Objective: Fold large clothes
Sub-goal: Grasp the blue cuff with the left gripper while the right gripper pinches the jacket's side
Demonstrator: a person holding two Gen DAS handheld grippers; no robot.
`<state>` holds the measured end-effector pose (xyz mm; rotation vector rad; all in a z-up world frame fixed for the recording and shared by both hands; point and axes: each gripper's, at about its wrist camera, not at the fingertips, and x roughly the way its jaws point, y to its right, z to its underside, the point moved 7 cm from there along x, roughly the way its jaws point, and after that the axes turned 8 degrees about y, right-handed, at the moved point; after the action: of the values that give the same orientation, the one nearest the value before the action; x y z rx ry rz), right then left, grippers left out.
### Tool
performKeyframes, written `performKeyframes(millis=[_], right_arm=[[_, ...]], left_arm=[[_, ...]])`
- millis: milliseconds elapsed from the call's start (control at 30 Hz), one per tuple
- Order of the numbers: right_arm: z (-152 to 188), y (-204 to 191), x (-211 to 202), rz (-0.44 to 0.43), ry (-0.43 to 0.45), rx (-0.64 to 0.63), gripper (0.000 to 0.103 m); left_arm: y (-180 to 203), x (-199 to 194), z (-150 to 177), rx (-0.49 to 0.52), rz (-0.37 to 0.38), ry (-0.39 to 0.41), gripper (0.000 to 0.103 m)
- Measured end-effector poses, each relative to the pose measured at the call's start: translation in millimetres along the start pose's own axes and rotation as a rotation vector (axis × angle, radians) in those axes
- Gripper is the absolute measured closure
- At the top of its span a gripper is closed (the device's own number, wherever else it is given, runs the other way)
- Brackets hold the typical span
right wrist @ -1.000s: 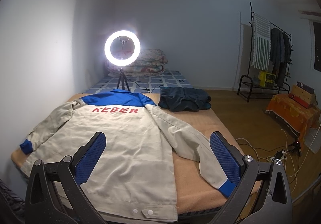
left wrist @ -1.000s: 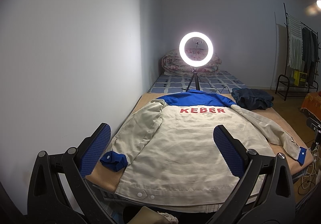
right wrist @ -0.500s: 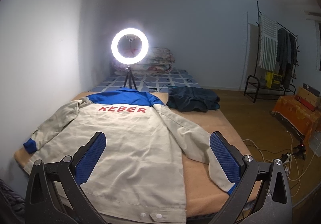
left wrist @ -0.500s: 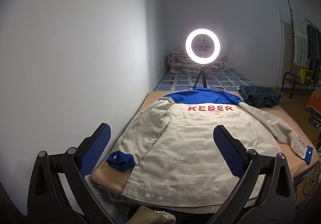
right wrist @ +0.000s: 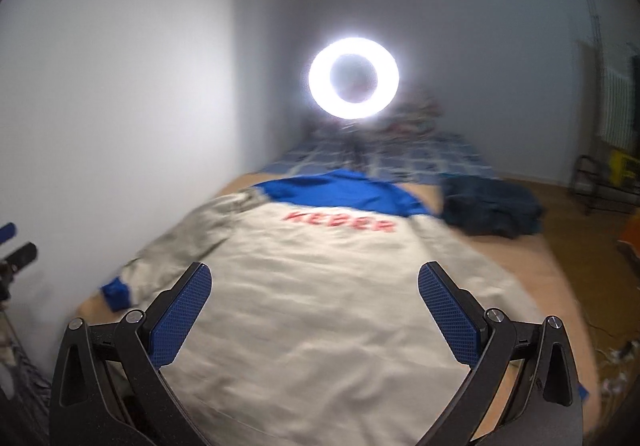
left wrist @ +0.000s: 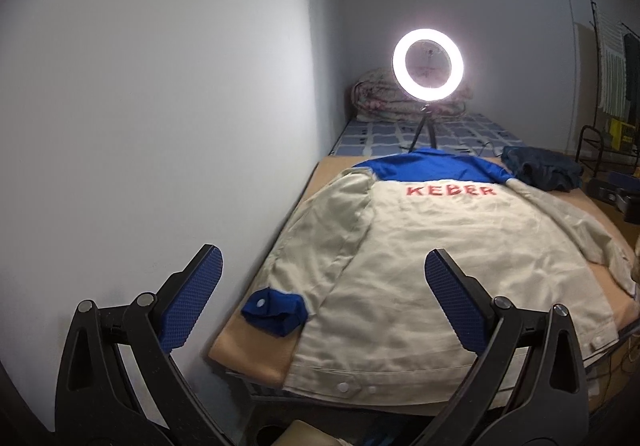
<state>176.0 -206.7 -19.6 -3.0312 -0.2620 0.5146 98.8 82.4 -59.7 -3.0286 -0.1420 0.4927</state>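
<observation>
A beige jacket [left wrist: 432,254] [right wrist: 312,306] with a blue yoke and red letters lies back-up and spread flat on a tan-covered bed [left wrist: 256,346]. Its left sleeve ends in a folded blue cuff [left wrist: 274,310] [right wrist: 116,294] near the bed's front left corner. My left gripper [left wrist: 324,286] hovers open above that corner, the cuff showing between its fingers. My right gripper [right wrist: 314,298] hangs open over the jacket's lower back, holding nothing. The right wrist view is blurred by motion.
A lit ring light [left wrist: 428,64] [right wrist: 354,78] on a small tripod stands beyond the collar. A dark blue garment [left wrist: 540,166] [right wrist: 492,206] lies at the far right of the bed. A white wall [left wrist: 160,106] runs close along the left edge. A clothes rack [left wrist: 612,86] stands at right.
Both grippers have shifted left and closer to the jacket. The right one now looks over the jacket's middle instead of the right sleeve. Both stay open.
</observation>
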Motion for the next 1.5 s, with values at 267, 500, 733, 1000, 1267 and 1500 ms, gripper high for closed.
performKeyframes(millis=[267, 500, 733, 1000, 1267, 1500], right_arm=[[26.3, -81.6, 108.1, -0.272, -0.215, 0.092, 0.001], [72.4, -150.0, 192.1, -0.441, -0.427, 0.201, 0.029], [119.0, -200.0, 239.8, -0.534, -0.603, 0.245, 0.047], [154.5, -228.8, 275.0, -0.566, -0.732, 0.367, 0.048], [159.4, -252.3, 291.8, -0.560, -0.737, 0.361, 0.089], [134.2, -225.9, 274.0, -0.604, -0.704, 0.404, 0.101]], left_arm=[[-30.6, 31.1, 31.8, -0.087, 0.025, -0.090, 0.025], [-39.2, 50.7, 58.1, -0.118, 0.061, -0.171, 0.040], [-43.4, 62.6, 70.1, -0.164, 0.084, -0.214, 0.048], [-48.0, 67.2, 75.3, -0.189, 0.101, -0.236, 0.048], [-53.0, 66.9, 72.5, -0.220, 0.106, -0.228, 0.048], [-57.4, 65.9, 74.6, -0.227, 0.104, -0.235, 0.055]])
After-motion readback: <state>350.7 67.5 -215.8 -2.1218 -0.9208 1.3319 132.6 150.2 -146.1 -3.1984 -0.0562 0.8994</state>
